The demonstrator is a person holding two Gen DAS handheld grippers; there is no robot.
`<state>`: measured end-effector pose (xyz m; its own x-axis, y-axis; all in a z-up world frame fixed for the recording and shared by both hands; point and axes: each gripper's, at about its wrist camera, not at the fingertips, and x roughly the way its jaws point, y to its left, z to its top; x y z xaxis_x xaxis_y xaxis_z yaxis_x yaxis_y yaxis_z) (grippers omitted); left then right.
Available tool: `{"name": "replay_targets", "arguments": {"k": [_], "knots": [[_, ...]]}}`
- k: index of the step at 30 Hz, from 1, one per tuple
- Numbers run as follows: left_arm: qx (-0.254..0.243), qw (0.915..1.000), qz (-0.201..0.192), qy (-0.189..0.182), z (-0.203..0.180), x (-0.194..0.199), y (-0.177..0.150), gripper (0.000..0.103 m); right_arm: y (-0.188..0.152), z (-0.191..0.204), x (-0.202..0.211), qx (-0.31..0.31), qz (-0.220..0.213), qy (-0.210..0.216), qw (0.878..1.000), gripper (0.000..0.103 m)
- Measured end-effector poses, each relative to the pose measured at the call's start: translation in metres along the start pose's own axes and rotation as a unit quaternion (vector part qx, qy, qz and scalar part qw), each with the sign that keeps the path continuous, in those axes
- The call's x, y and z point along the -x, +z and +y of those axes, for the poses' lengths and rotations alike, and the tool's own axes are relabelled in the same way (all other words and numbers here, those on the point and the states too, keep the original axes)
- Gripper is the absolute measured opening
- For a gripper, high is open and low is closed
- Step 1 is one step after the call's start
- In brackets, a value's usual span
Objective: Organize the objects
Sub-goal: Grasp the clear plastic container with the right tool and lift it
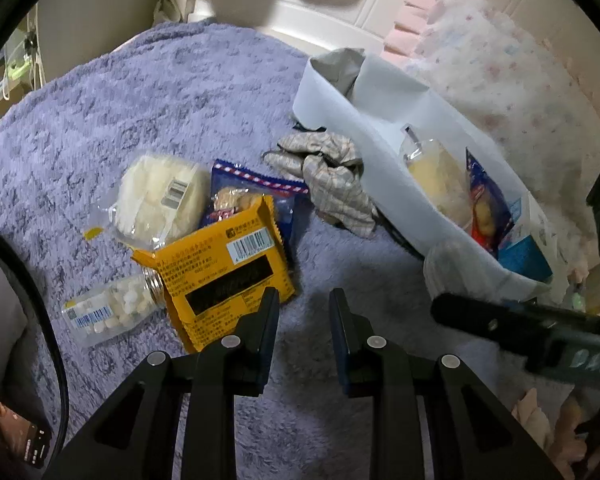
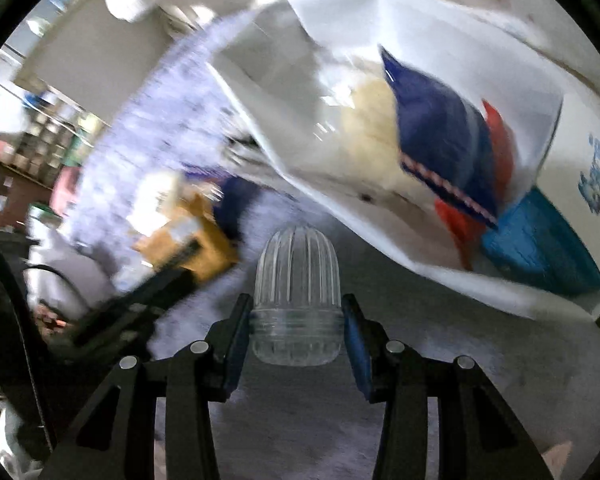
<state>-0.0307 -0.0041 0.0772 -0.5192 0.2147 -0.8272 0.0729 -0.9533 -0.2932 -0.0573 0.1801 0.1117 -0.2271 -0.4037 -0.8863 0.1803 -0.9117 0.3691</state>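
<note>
My left gripper point(image 1: 304, 300) is open and empty above the purple blanket point(image 1: 140, 100), just right of a yellow snack packet point(image 1: 224, 276). Beside the packet lie a clear jar of white candies point(image 1: 108, 310), a pale bagged cake point(image 1: 160, 196) and a blue snack bag point(image 1: 256, 192). My right gripper point(image 2: 296, 308) is shut on a clear ribbed plastic cup point(image 2: 298, 292), held in front of the white storage bag point(image 2: 380, 20). That bag point(image 1: 384, 96) holds a pale cake point(image 1: 436, 176), a blue-red snack bag point(image 1: 488, 204) and a teal box point(image 1: 524, 256). The right gripper shows as a dark bar point(image 1: 520, 328).
A crumpled checked cloth point(image 1: 332, 176) lies between the snacks and the white bag. A floral quilt point(image 1: 512, 80) and pink pillow point(image 1: 412, 28) lie beyond the bag. The white headboard point(image 1: 320, 16) stands at the back. The right wrist view is motion-blurred.
</note>
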Motion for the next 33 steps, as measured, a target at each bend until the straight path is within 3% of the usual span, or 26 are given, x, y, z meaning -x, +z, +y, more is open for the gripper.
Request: {"name": "replay_targets", "arguments": {"k": [13, 20, 28, 33], "knots": [[-0.039, 0.9985, -0.023, -0.031, -0.021, 0.006, -0.001, 0.024, 0.012, 0.002, 0.036, -0.017, -0.101, 0.092, 0.99, 0.042], [-0.083, 0.9921, -0.064, -0.069, -0.048, 0.02, 0.001, 0.024, 0.015, -0.007, 0.057, -0.037, -0.191, 0.124, 0.973, 0.042], [-0.132, 0.976, -0.122, -0.123, -0.092, 0.031, 0.009, 0.025, 0.016, -0.01, 0.068, -0.036, -0.294, 0.086, 0.951, 0.042], [-0.137, 0.9759, -0.134, -0.104, -0.096, 0.027, 0.007, 0.025, 0.016, -0.014, 0.075, -0.049, -0.332, 0.056, 0.94, 0.042]]}}
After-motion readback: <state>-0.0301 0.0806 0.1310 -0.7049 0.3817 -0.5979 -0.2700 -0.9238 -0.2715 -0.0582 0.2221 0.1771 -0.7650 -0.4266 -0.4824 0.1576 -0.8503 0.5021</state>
